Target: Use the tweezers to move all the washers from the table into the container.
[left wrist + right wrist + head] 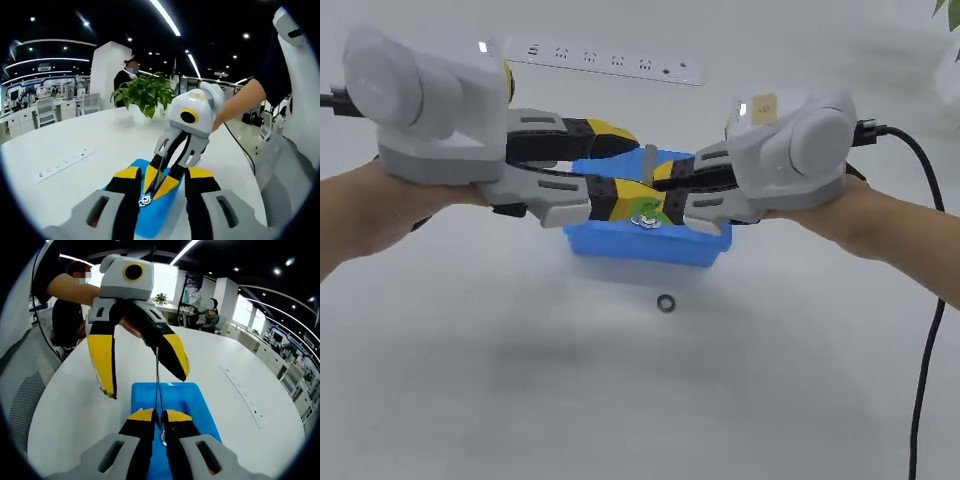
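A blue container (pixel 650 245) stands on the white table, and both grippers meet just above it. My right gripper (pixel 666 190) comes in from the right and is shut on thin metal tweezers (pixel 157 385). The tweezers (pixel 152 187) hold a small washer (pixel 145 201) at their tip, over the container (pixel 150 220). My left gripper (pixel 645 168) reaches in from the left with its yellow-tipped jaws open around the tweezers, apart from them. In the right gripper view the left gripper (pixel 145 384) gapes wide above the container (pixel 192 405). One dark washer (pixel 666 303) lies on the table in front of the container.
A white power strip (pixel 605 60) lies at the table's far side. A black cable (pixel 930 330) trails from the right gripper down the right edge. A potted plant (pixel 145 95) stands on the table behind, and people are in the office background.
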Demonstrator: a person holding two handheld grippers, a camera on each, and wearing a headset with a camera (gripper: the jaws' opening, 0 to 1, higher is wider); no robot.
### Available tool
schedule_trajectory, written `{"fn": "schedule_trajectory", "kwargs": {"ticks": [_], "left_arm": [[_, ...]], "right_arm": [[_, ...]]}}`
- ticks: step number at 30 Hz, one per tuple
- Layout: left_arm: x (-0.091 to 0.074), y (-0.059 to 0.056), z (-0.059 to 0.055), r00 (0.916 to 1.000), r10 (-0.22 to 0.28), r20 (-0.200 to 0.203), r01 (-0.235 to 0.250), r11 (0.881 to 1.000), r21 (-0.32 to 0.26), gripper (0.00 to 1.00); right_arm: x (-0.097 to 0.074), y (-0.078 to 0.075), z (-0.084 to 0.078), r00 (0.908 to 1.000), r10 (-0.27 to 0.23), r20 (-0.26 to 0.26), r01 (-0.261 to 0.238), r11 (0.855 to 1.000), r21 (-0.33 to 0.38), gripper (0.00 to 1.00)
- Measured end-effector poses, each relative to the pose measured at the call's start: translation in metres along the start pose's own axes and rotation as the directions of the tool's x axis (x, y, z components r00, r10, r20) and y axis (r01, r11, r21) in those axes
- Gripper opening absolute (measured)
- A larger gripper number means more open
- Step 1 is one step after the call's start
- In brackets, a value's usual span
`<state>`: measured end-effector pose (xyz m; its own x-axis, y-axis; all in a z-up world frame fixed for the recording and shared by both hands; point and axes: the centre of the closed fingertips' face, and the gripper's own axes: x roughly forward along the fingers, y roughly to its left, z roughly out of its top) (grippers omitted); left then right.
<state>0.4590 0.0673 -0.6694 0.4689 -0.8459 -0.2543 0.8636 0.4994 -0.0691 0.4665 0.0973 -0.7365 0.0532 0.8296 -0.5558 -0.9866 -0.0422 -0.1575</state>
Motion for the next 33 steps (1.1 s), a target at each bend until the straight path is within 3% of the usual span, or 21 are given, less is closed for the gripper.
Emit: {"fn": "schedule_trajectory", "kwargs": {"ticks": [2, 6, 12, 21, 24, 26, 29, 33], "left_arm": [[0.001, -0.005, 0.003, 0.9994, -0.035, -0.001, 0.035, 0.999, -0.001, 0.21], [0.001, -0.005, 0.004, 0.999, -0.044, -0.006, 0.044, 0.999, 0.022, 0.22], [0.002, -0.011, 0.01, 0.9981, -0.061, -0.003, 0.061, 0.998, 0.024, 0.13], [0.011, -0.023, 0.017, 0.998, -0.063, 0.002, 0.062, 0.992, 0.11, 0.07], [0.011, -0.021, 0.017, 0.9982, -0.061, -0.005, 0.06, 0.984, 0.167, 0.05], [0.012, -0.02, 0.018, 0.9985, -0.055, -0.002, 0.055, 0.988, 0.143, 0.04], [0.015, -0.02, 0.02, 0.9989, -0.046, 0.005, 0.045, 0.984, 0.175, 0.04], [0.017, -0.015, 0.022, 0.9988, -0.046, 0.017, 0.043, 0.985, 0.169, 0.04]], "right_arm": [[0.0, 0.001, 0.0, 1.0, 0.004, -0.001, -0.004, 1.0, -0.002, 0.08], [0.0, 0.004, 0.002, 0.9999, 0.014, 0.0, -0.014, 1.0, -0.007, 0.08], [-0.001, 0.007, 0.005, 0.9997, 0.022, 0.004, -0.022, 1.0, -0.017, 0.08], [-0.004, 0.008, 0.005, 0.9996, 0.027, -0.005, -0.027, 0.999, -0.041, 0.08], [-0.006, 0.009, 0.002, 0.9996, 0.025, -0.016, -0.026, 0.998, -0.058, 0.08], [-0.007, 0.009, 0.001, 0.9996, 0.021, -0.02, -0.022, 0.998, -0.063, 0.09], [-0.008, 0.005, 0.001, 0.9997, 0.002, -0.023, -0.003, 0.998, -0.069, 0.09], [-0.011, 0.002, 0.0, 0.9994, -0.017, -0.029, 0.016, 0.999, -0.047, 0.11]]}}
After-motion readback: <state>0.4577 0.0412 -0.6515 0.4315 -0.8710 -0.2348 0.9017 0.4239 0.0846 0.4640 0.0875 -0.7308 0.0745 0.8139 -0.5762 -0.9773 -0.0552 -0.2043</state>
